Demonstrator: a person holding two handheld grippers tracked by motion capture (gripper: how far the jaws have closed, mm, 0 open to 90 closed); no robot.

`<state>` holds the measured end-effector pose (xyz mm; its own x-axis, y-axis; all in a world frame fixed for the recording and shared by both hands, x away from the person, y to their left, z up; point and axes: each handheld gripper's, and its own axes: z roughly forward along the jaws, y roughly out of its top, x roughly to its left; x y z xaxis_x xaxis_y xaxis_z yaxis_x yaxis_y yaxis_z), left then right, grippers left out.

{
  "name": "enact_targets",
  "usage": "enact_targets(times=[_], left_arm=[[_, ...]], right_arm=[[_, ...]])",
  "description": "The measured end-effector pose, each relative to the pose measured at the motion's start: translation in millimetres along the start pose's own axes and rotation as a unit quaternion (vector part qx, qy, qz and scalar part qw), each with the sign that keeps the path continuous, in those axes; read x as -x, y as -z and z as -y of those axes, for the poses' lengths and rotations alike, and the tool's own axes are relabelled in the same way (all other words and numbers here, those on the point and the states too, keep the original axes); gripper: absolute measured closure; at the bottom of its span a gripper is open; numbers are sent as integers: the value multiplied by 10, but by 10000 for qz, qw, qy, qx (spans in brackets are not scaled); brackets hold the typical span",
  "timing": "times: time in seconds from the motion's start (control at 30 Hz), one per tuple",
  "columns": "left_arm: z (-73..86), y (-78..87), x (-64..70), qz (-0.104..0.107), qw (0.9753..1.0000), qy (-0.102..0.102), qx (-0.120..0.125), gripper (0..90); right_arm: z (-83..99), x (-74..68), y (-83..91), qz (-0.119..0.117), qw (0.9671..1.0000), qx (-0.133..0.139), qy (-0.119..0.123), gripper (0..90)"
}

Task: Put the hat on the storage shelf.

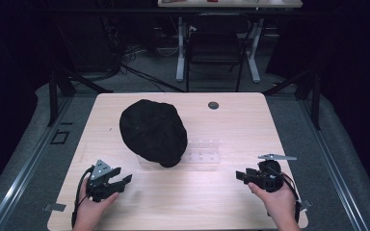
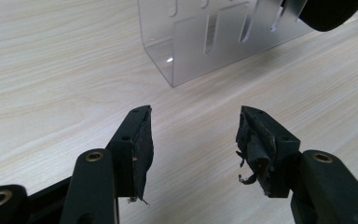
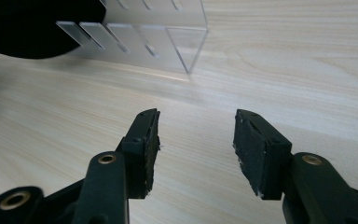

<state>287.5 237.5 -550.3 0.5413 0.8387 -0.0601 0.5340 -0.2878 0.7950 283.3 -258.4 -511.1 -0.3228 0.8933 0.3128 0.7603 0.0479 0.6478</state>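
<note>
Now both my grippers sit low on the pale wooden table (image 1: 231,120), jaws spread wide and holding nothing.

My left gripper (image 1: 125,180) rests near the front left, my right gripper (image 1: 241,175) near the front right, both pointing inward. Between them and a bit farther back stands the clear slotted acrylic stand (image 1: 202,153), with the black round fabric cap (image 1: 152,131) draped over its left end. Each gripper is well apart from the stand.
</note>
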Motion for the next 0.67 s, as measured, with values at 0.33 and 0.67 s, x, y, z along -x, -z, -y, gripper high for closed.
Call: enact_targets(times=[0.33,0.67], left_arm=[[-15,-18,-6,93,9999,16,68,454],[-174,-12,48,201,9987,476,-10,439]], right_arm=[[233,59,-119,70,9998,169,-100,489],[189,69,-69,30,9993,360,-106,481]])
